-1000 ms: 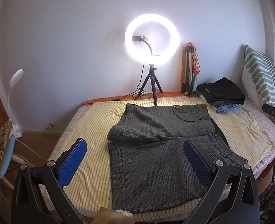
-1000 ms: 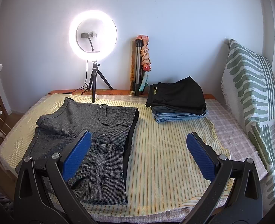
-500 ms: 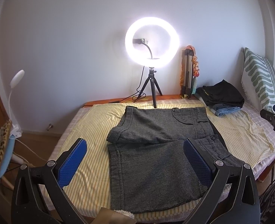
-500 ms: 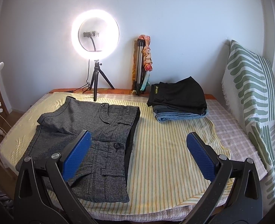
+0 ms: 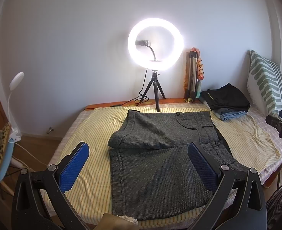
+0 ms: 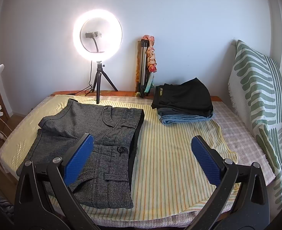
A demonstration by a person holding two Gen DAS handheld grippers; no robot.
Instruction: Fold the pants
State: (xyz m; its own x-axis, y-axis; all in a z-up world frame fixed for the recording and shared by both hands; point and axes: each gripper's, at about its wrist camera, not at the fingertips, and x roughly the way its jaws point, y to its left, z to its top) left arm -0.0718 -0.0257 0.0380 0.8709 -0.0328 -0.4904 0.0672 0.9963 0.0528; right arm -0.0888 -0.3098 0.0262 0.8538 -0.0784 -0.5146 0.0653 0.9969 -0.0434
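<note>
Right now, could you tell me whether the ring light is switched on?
On: the ring light glows bright white.

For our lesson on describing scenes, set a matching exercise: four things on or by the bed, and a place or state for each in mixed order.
Things:
1. grey shorts
2. ring light
3. black and denim stack
4. striped pillow

Places or states:
A. leaning at the bed's right end
B. lit, on a tripod by the wall
C. spread flat, unfolded
D. folded, at the back of the bed

Pairs: 1-C, 2-B, 3-D, 4-A
</note>
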